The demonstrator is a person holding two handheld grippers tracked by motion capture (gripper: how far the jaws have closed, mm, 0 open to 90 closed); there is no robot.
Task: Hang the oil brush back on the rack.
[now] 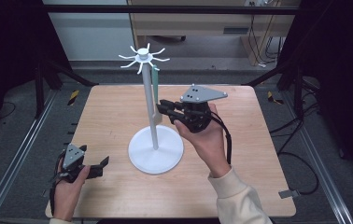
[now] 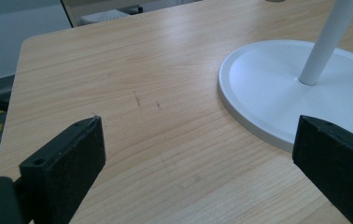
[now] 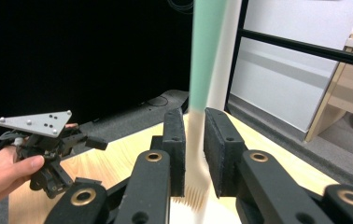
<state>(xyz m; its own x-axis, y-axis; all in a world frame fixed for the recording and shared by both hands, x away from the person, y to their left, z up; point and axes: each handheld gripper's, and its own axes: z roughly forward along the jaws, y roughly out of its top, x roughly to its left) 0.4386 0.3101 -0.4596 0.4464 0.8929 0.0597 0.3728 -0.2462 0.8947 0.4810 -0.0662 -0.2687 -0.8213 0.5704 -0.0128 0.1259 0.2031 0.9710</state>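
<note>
I see one big wooden table (image 1: 118, 116). Near its middle stands one tall white stand (image 1: 149, 100). It has a round flat base, a thin pole and a ring of little hooks on top. I can count about nine hooks, but they are small and I am not sure.

The stand looks stiff. Its wide base should keep it steady, but I think a hard tug up high could tip it, because the pole is long and thin.

One long thing hangs from a hook at about 4 o'clock on the ring. It is a comb (image 1: 156, 93), green on top and cream lower down, with tiny teeth at the bottom end. It looks thin, light and hard, like plastic, and smooth, so it might slip or swing. I would hold it on its flat sides just above the teeth, not on the teeth.

I have two grippers. My right gripper (image 1: 164, 108) is up beside the pole, at about 2 o'clock from the base. In the right gripper view its jaws are close on both sides of the comb's low end, gripping it or just about to; I cannot tell which.

My left gripper (image 1: 101, 164) rests low at about 8 o'clock from the base. Its jaws are spread wide and hold nothing.
</note>
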